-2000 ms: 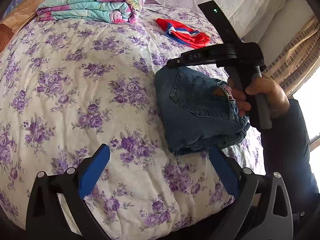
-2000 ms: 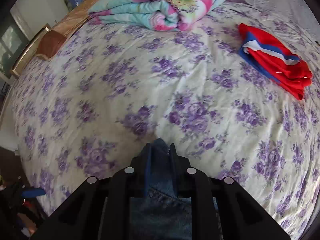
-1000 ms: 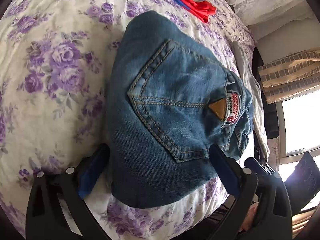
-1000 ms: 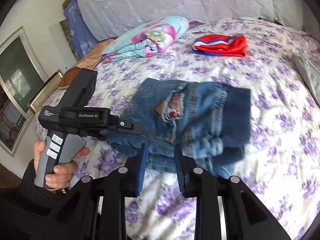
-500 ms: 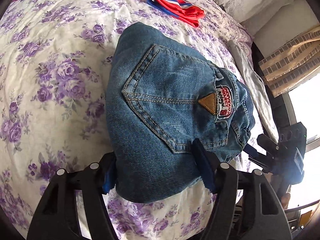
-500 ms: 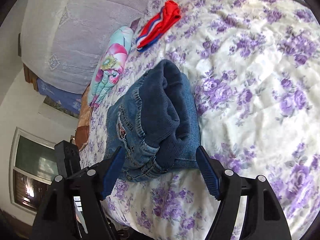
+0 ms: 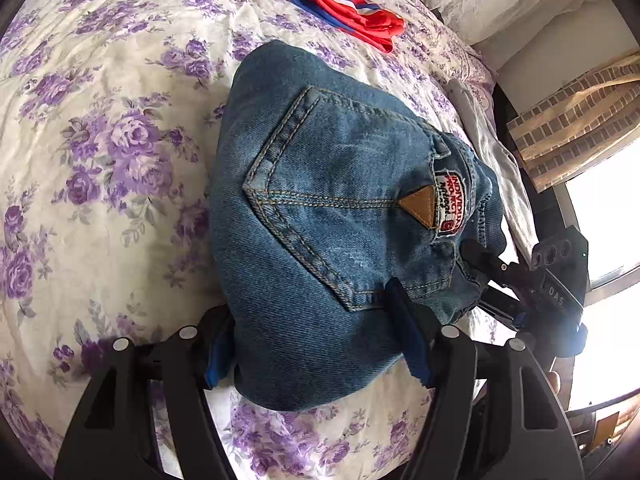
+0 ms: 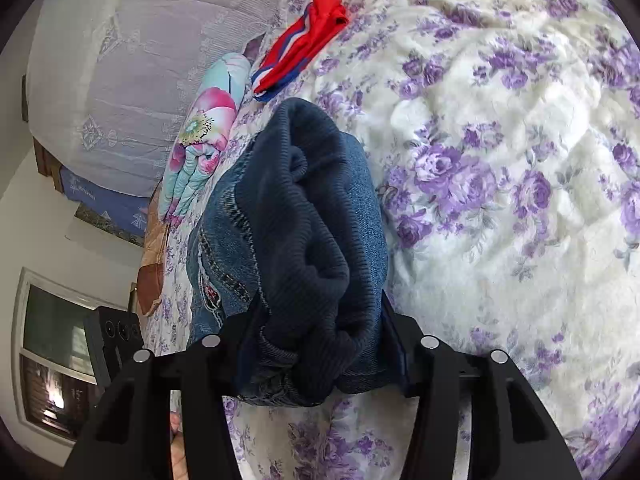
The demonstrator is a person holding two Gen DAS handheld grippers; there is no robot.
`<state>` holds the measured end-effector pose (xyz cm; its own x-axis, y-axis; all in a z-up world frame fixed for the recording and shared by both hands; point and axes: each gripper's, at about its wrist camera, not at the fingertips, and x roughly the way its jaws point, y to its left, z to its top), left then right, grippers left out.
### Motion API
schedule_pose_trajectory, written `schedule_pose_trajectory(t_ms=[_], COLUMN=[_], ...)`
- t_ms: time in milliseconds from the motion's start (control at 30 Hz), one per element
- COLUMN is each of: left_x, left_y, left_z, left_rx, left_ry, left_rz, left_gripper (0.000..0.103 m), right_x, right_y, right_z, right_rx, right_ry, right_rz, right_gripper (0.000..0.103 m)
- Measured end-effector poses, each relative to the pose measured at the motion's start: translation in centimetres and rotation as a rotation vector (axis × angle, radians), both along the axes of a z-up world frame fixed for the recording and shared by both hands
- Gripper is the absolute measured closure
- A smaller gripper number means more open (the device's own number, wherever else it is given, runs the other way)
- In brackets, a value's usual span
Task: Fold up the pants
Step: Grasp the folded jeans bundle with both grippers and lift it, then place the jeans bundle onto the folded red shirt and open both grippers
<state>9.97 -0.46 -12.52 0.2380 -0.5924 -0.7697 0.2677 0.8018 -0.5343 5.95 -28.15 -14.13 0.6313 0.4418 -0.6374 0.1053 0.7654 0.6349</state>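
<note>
Left wrist view: the left gripper (image 7: 316, 336) reaches in low over the floral purple-and-cream bed quilt (image 7: 120, 128), its blue-padded fingers (image 7: 408, 332) closed against both sides of the folded blue denim pants (image 7: 332, 216), back pocket up, with the right gripper's black body at the bundle's far right edge and a red-white-blue folded garment (image 7: 344, 10) lying well apart beyond. Right wrist view: the right gripper (image 8: 316, 336) comes in level from the opposite end, fingers clamping the thick folded stack of pants (image 8: 316, 220) on the quilt (image 8: 500, 160); a rolled pastel floral blanket (image 8: 204, 136) lies behind.
</note>
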Motion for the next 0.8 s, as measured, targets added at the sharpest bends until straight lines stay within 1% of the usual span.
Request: schedule_pose_trajectory(t_ms=[33, 67, 100, 200, 333, 467, 533, 633, 733, 800], left_x=[-0.4, -0.7, -0.8, -0.9, 0.1, 2.9, 5.6, 12.4, 20.2, 25.4], left_y=[-0.2, -0.4, -0.5, -0.6, -1.4, -2.4, -3.2, -4.9, -7.2, -8.5], left_z=[0.5, 1.1, 1.6, 3.0, 5.4, 9.0, 11.6, 14.9, 16.7, 16.5], left_rx=[0.019, 0.039, 0.052, 0.047, 0.074, 0.084, 0.091, 0.097, 0.121, 0.121], left_ry=[-0.027, -0.054, -0.072, -0.096, -0.128, -0.158, -0.186, -0.201, -0.245, -0.266], left_rz=[-0.003, -0.004, -0.003, -0.002, -0.023, -0.037, -0.032, -0.014, 0.019, 0.03], left_gripper=[0.041, 0.044, 0.045, 0.047, 0.049, 0.049, 0.049, 0.049, 0.049, 0.049], right_x=[-0.3, -0.6, -0.6, -0.7, 0.4, 2.7, 5.5, 12.7, 21.1, 26.9], right_y=[0.7, 1.3, 1.6, 1.4, 0.4, -0.5, -1.2, -2.8, -4.6, -6.2], right_z=[0.8, 1.5, 2.1, 3.4, 5.7, 10.0, 12.7, 16.2, 17.0, 16.3], right_rx=[-0.062, -0.102, -0.122, -0.139, -0.165, -0.205, -0.208, -0.186, -0.188, -0.163], right_ry=[-0.024, -0.041, -0.053, -0.085, -0.116, -0.18, -0.207, -0.245, -0.279, -0.257], right_rz=[0.006, 0.01, 0.012, 0.021, 0.053, 0.08, 0.077, 0.056, 0.053, 0.047], right_gripper=[0.054, 0.055, 0.055, 0.055, 0.055, 0.055, 0.055, 0.055, 0.055, 0.055])
